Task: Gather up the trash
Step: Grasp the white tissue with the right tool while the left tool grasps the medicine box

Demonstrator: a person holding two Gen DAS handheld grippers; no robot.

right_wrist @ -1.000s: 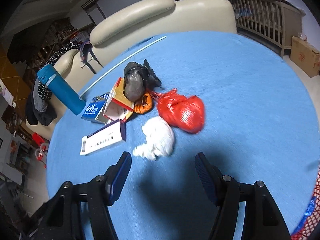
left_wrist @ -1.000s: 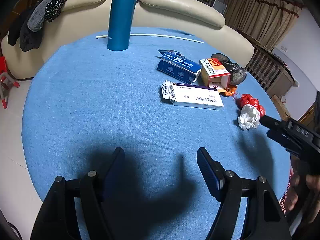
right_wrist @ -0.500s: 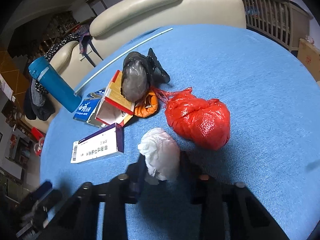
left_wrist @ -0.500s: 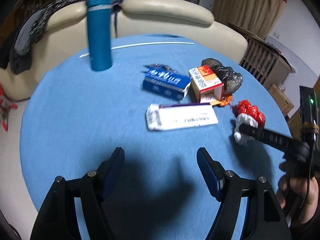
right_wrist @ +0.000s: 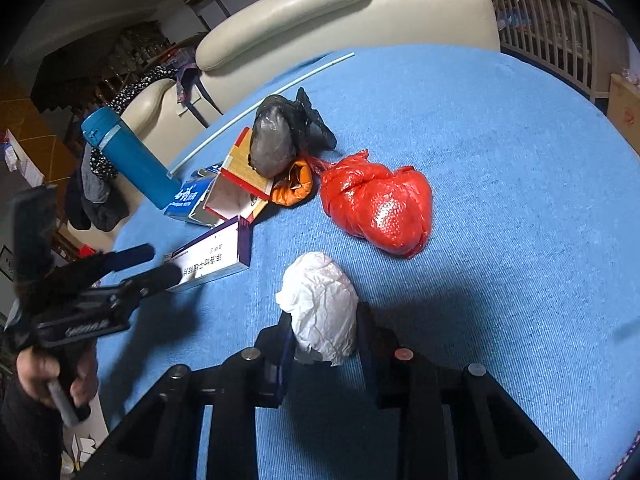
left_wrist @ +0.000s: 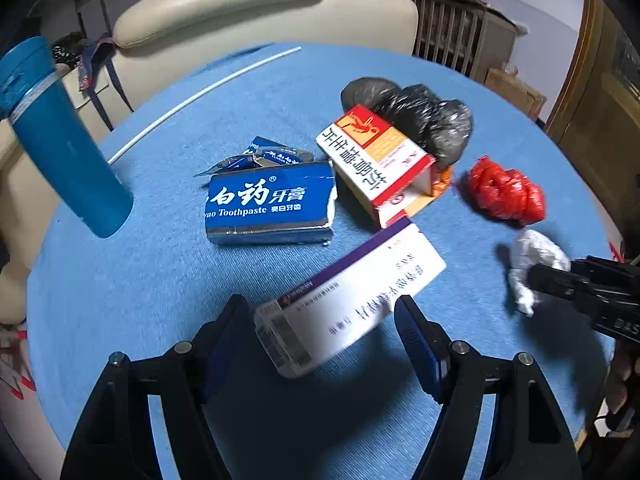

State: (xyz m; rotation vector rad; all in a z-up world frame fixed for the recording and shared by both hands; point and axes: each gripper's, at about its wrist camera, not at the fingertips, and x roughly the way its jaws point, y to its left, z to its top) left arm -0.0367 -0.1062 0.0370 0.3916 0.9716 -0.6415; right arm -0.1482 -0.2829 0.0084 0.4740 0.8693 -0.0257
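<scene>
My right gripper [right_wrist: 324, 332] is shut on a crumpled white paper ball [right_wrist: 322, 304], which also shows in the left wrist view [left_wrist: 534, 256]. My left gripper [left_wrist: 324, 332] is open, its fingers on either side of the near end of a white and purple medicine box [left_wrist: 348, 300], not closed on it. That box also shows in the right wrist view [right_wrist: 212, 256]. Beyond lie a blue toothpaste box [left_wrist: 268, 208], a red and white box [left_wrist: 376, 160], a black bag [left_wrist: 420, 116], an orange bag [right_wrist: 294, 184] and a red bag [right_wrist: 380, 208].
All lie on a round table with a blue cloth [left_wrist: 160, 272]. A tall blue bottle [left_wrist: 60, 140] stands at the left. A thin white rod [left_wrist: 204, 92] lies at the far edge. A cream sofa [left_wrist: 240, 12] stands behind the table.
My left gripper has moved forward and right until its open fingers straddle the medicine box. My right gripper has closed on the white paper ball.
</scene>
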